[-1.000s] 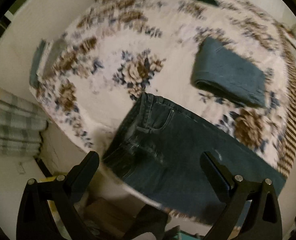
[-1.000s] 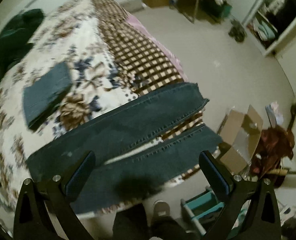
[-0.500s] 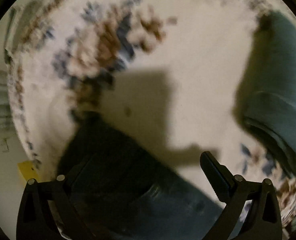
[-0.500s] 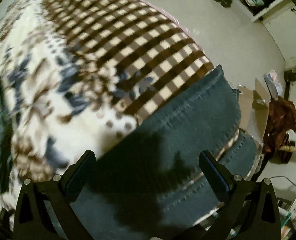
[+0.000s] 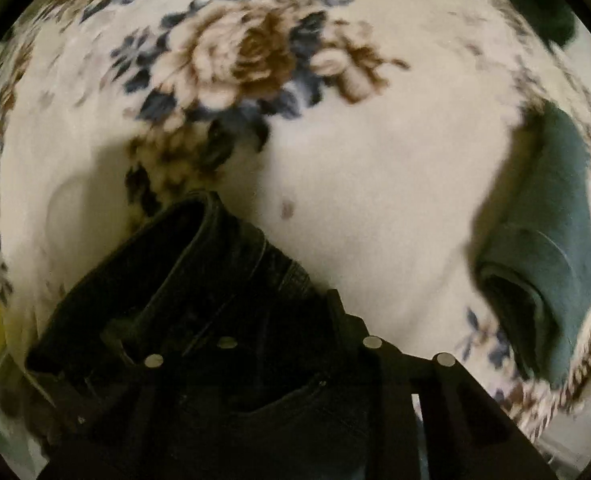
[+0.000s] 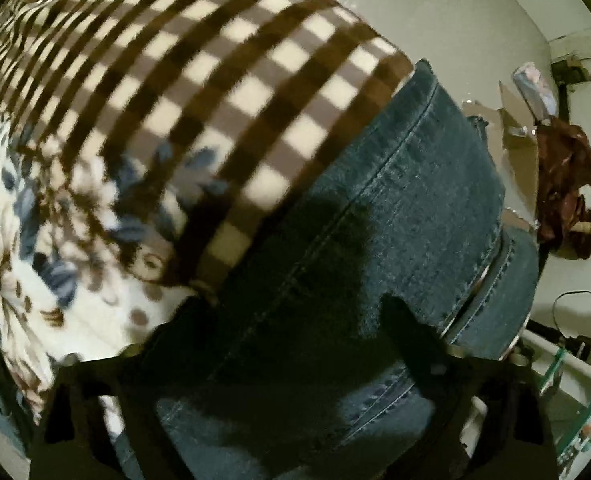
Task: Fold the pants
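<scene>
Dark blue jeans lie on a floral blanket [image 5: 335,200] on a bed. In the left wrist view their waistband [image 5: 215,264] bunches up between my fingers, and my left gripper [image 5: 231,320] has closed in on it. In the right wrist view the trouser legs [image 6: 395,220] lie across the blanket's checked border [image 6: 215,80]. My right gripper [image 6: 279,332] is down on the upper leg with its jaws spread wide, the fabric between them.
A second, folded pair of jeans [image 5: 547,240] lies on the blanket to the right. A dark green garment [image 5: 551,12] sits at the far right corner. Beyond the bed edge are bare floor [image 6: 475,20], a cardboard box [image 6: 515,132] and brown clothing [image 6: 567,184].
Both grippers have dropped from well above the bed down onto the jeans. The left jaws have closed from wide open onto the waistband. The right jaws remain wide over the leg.
</scene>
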Tool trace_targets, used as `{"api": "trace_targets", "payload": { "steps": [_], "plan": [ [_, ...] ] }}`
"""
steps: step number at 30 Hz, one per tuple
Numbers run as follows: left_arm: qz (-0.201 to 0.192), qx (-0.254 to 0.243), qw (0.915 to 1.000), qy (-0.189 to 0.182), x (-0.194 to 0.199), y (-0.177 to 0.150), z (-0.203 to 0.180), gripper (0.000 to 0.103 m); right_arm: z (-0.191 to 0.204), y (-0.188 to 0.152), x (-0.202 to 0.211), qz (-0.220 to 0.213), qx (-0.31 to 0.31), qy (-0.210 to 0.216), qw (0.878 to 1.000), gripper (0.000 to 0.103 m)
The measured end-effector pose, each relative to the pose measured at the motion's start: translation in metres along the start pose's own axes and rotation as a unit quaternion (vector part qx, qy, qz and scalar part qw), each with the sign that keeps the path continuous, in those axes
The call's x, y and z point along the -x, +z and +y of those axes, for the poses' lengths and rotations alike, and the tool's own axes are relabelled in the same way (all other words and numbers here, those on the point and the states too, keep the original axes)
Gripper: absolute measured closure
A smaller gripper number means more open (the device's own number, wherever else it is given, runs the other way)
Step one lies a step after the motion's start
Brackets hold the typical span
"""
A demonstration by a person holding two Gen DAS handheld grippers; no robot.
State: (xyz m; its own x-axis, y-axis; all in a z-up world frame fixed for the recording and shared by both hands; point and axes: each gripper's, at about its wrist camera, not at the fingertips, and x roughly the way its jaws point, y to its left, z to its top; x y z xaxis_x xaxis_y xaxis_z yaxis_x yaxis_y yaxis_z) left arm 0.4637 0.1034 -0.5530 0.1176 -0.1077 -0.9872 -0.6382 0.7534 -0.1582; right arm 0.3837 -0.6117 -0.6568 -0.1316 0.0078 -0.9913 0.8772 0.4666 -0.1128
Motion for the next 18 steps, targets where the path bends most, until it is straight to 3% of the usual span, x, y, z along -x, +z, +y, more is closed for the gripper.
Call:
{"api": "trace_targets", "payload": {
  "steps": [2, 4, 5, 11, 15, 18],
  "plan": [
    [-0.006, -0.021, 0.9997, -0.012, 0.008, 0.0, 0.004, 0.084, -0.006, -0.002, 0.0, -0.002, 0.003, 0.015, 1.0, 0.048],
    [-0.01, -0.029, 0.999, -0.033, 0.02, 0.0, 0.01, 0.085, -0.008, -0.007, 0.004, -0.009, 0.004, 0.037, 0.999, 0.082],
    [-0.014, -0.033, 0.9984, -0.045, 0.027, -0.001, 0.013, 0.085, -0.008, -0.012, 0.009, -0.013, 0.007, 0.043, 0.999, 0.088],
    [-0.032, -0.04, 0.9921, -0.115, 0.051, -0.022, 0.054, 0.087, -0.026, -0.041, 0.037, -0.049, 0.037, 0.063, 0.996, 0.095],
    [-0.048, -0.051, 0.9873, -0.142, 0.081, -0.053, 0.088, 0.088, -0.061, -0.073, 0.059, -0.059, 0.063, 0.08, 0.993, 0.096],
    [-0.037, -0.038, 0.987, -0.152, 0.089, -0.081, 0.116, 0.092, -0.103, -0.103, 0.07, -0.058, 0.078, 0.087, 0.991, 0.096]
  ]
}}
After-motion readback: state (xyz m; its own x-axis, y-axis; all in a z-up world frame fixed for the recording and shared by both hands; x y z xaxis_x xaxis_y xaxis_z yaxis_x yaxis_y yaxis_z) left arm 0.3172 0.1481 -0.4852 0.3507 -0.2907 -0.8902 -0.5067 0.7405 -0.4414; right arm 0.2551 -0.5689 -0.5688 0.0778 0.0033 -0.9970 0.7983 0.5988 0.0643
